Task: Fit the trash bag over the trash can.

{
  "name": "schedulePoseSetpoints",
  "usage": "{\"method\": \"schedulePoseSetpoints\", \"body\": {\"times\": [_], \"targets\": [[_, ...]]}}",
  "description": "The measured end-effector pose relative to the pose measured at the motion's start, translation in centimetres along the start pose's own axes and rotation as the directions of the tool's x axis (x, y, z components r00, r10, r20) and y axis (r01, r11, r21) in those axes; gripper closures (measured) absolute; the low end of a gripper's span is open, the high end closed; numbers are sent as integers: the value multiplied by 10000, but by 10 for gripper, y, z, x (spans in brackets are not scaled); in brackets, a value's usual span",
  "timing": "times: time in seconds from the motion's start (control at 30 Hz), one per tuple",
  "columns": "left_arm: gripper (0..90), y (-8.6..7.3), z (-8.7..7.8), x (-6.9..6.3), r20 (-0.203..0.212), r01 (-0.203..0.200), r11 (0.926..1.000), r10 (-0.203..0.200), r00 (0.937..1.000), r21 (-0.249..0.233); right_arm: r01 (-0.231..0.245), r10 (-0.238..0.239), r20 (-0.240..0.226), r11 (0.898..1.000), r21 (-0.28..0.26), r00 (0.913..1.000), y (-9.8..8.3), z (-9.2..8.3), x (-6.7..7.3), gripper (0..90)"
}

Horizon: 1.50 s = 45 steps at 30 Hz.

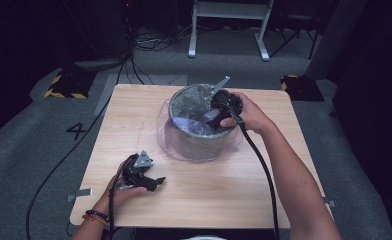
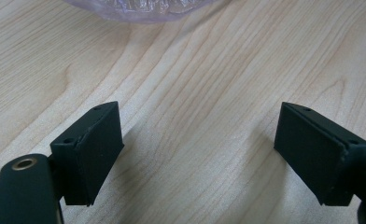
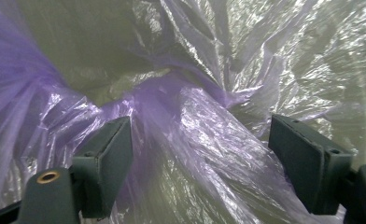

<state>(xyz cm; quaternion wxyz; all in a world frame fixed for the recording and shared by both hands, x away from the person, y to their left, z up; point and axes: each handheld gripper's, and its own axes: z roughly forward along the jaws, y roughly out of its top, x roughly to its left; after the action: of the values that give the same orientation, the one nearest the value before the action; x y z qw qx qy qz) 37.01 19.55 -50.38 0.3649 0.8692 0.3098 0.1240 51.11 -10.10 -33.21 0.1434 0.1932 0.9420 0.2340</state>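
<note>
A round mesh waste bin (image 1: 198, 145) lined with a clear purple plastic bag (image 1: 194, 125) stands at the table's middle back. My right gripper (image 1: 219, 116) reaches down into the bin's mouth from the right. In the right gripper view its jaws stand wide apart, the crinkled purple bag (image 3: 195, 121) lies between and behind them, and the pads (image 3: 111, 158) do not press on it. My left gripper (image 1: 151, 182) rests low over the table near the front left, open, with bare wood between its pads (image 2: 95, 149). The bag's lower edge (image 2: 139, 9) shows at the top of the left gripper view.
The wooden table (image 1: 214, 195) has bare surface in front of and beside the bin. Cables trail from both grippers off the front edge. Behind the table stand a white frame (image 1: 229, 30) and yellow-black floor blocks (image 1: 66, 87).
</note>
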Motion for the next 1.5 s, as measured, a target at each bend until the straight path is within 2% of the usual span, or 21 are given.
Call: {"method": "schedulePoseSetpoints", "body": {"times": [0.27, 0.53, 0.6, 0.67, 0.83, 1.13, 1.23, 1.5], "targets": [[150, 0, 0, 0, -1, -2, 10000, 2, 10000, -1, -478, 481, 20, 9967, -654, 9988, -4, -4, -3, 215], [150, 0, 0, 0, 1, -1, 10000, 1, 10000, 1, -671, 661, -125, 9890, -1319, 9977, -6, -10, -4, 230], [150, 0, 0, 0, 0, -1, 10000, 1, 10000, 0, -639, 623, -148, 9854, -1576, 9979, -7, -12, -4, 275], [150, 0, 0, 0, -1, -2, 10000, 2, 10000, 0, -794, 756, -270, 9777, -1943, 9968, -8, -13, -5, 276], [150, 0, 0, 0, -13, -6, 10000, 6, 10000, 0, -1025, 977, -320, 9663, -2361, 9947, -9, -13, -6, 284], [151, 0, 0, 0, -16, -1, 10000, 1, 10000, 2, -1163, 1152, -193, 9592, -2578, 9931, -13, -20, -6, 277], [151, 0, 0, 0, -16, -2, 10000, 2, 10000, 3, -1206, 1175, -275, 9558, -2681, 9927, -14, -21, -5, 277], [151, 0, 0, 0, -23, -2, 10000, 2, 10000, 2, -1262, 1217, -332, 9587, -2549, 9920, -14, -15, -4, 271]]}}
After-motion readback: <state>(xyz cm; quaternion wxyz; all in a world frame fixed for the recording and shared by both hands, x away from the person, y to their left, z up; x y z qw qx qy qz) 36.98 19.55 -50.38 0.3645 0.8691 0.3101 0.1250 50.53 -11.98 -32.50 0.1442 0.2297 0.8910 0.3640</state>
